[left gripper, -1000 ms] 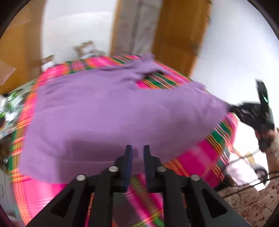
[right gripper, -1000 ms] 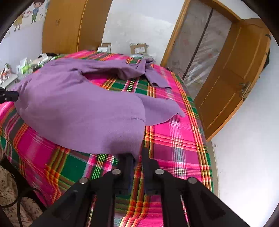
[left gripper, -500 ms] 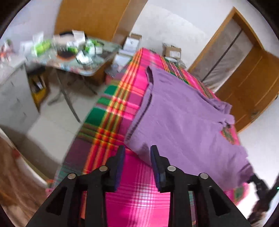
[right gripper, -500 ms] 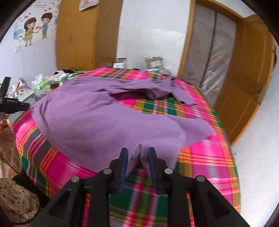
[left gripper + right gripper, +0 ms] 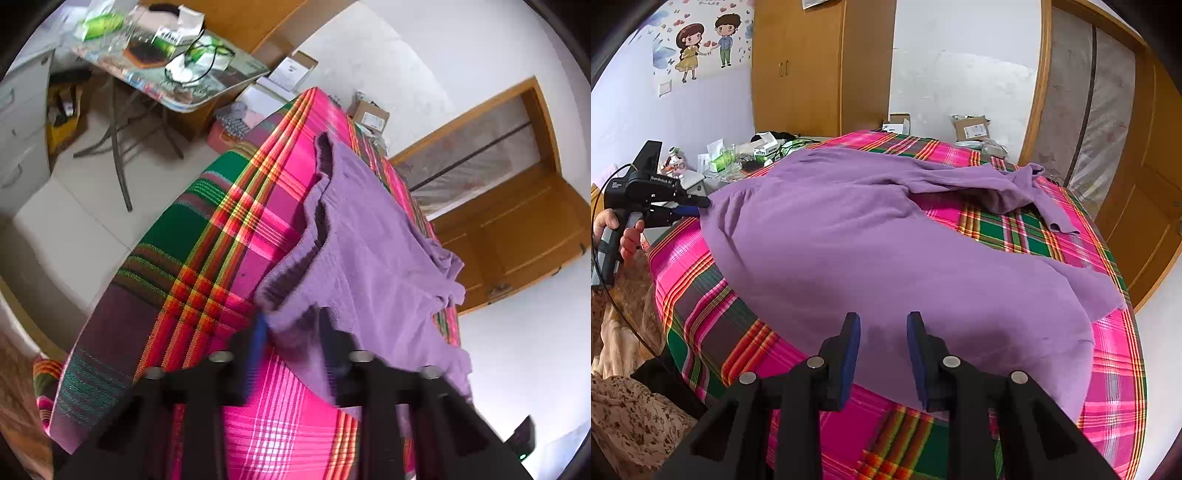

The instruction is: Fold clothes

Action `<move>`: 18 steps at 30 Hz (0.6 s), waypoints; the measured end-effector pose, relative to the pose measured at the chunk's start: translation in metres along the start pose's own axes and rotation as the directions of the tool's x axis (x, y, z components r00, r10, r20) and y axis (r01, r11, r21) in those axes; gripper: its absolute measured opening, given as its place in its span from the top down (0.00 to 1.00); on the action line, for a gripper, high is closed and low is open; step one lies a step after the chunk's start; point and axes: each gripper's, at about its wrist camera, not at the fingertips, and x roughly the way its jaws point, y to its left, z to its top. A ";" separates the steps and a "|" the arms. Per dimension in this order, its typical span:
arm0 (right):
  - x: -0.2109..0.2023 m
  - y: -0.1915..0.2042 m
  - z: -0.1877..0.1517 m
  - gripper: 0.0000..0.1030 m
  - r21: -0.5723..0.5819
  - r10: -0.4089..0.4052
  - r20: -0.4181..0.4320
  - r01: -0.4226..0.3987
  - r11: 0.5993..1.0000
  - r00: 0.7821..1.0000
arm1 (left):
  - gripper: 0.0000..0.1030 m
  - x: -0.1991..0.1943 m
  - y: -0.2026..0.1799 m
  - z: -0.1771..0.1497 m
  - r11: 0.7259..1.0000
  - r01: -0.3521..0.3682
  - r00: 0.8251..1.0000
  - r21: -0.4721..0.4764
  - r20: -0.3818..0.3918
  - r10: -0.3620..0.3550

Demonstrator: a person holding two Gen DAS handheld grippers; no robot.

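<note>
A purple sweater [image 5: 871, 240] lies spread across a bed covered in a pink, green and orange plaid blanket [image 5: 701, 306] — one sleeve trails toward the far side. At the bed's near-left corner, the left gripper [image 5: 291, 332] straddles the sweater's hem corner, its fingers [image 5: 258, 332] closing with the fabric between them. The right gripper [image 5: 882, 332] hovers over the near hem, its blue-padded fingers [image 5: 851, 339] spread apart and holding nothing — cloth lies beneath the gap. A hand [image 5: 618, 232] grips the left gripper's handle. Beside the bed stands a cluttered tabletop [image 5: 192, 103].
</note>
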 end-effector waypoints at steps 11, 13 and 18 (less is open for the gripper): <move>-0.001 0.005 0.001 0.74 0.020 0.024 0.007 -0.024 0.999 1.000 | 0.92 -0.029 0.012 -0.011 0.999 0.030 0.994 -0.031 0.104 -0.027; 0.000 0.003 0.000 0.74 0.029 0.030 0.003 -0.030 0.999 1.000 | 0.92 -0.030 0.015 -0.014 1.000 0.016 0.994 -0.027 0.104 -0.013; -0.004 -0.009 -0.004 0.74 0.058 0.013 0.008 -0.013 0.998 1.000 | 0.92 -0.023 0.022 -0.013 0.998 -0.031 0.994 -0.058 0.105 0.037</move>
